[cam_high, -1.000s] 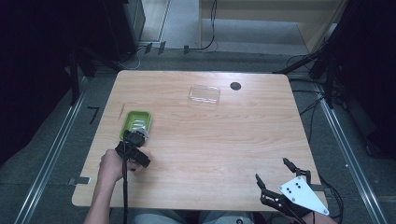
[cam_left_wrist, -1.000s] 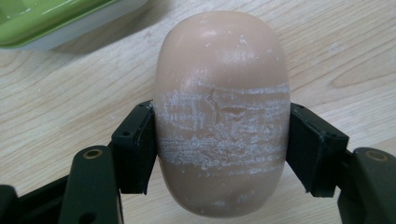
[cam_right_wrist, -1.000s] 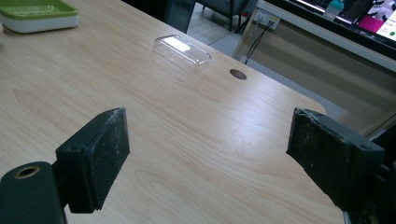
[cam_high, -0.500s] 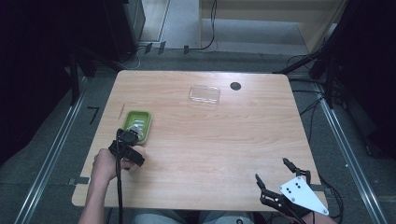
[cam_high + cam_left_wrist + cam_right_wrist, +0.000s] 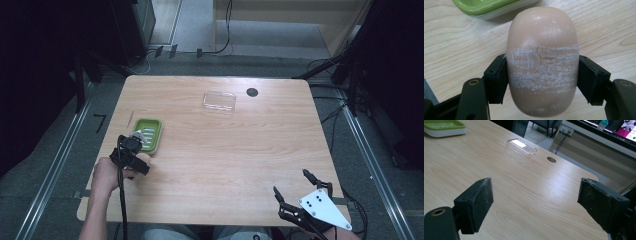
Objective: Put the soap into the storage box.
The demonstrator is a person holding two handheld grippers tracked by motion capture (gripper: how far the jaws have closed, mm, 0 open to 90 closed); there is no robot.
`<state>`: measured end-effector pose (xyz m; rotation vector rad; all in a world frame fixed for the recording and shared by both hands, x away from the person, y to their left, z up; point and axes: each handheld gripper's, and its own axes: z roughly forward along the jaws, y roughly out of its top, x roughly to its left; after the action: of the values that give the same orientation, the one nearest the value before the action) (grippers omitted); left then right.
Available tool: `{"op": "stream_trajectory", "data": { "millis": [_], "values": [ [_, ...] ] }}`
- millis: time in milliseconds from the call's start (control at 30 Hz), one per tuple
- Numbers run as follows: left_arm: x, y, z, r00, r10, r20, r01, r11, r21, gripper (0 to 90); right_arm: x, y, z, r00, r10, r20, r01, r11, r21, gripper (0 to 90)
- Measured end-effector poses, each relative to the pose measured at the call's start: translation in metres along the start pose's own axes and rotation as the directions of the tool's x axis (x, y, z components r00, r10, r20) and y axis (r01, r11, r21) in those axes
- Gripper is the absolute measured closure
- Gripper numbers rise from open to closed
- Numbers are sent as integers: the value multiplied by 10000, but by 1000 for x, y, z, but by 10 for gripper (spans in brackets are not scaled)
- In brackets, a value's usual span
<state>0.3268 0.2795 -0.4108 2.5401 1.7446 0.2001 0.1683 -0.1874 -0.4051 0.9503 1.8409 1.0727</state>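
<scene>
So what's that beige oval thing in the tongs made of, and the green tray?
The beige oval looks like bar soap: smooth, matte, with whitish scrape marks. The green tray seems to be glossy plastic, judging by its sheen.

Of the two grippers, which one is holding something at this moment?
The left gripper: its fingers press both sides of the beige soap bar beside the green dish. The right gripper is open, with nothing in it.

We see a pale wooden table [image 5: 225, 155] on grey floor [image 5: 192, 30], dark curtains [image 5: 45, 75] flanking both sides.
</scene>
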Motion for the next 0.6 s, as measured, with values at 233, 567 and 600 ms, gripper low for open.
{"op": "stream_trajectory", "data": {
  "millis": [233, 567, 600],
  "values": [
    [5, 3, -7, 9999, -110, -29, 110, 9996, -258, 338, 0, 0, 0, 10000, -10, -2, 10, 10000, 3, 133],
    [11, 8, -13, 9998, -179, -38, 177, 9991, -397, 338, 0, 0, 0, 10000, -3, 1, 3, 10000, 10, 133],
    [11, 9, -14, 9999, -159, -58, 157, 9991, -392, 338, 0, 0, 0, 10000, 0, 7, 0, 10000, 6, 133]
  ]
}}
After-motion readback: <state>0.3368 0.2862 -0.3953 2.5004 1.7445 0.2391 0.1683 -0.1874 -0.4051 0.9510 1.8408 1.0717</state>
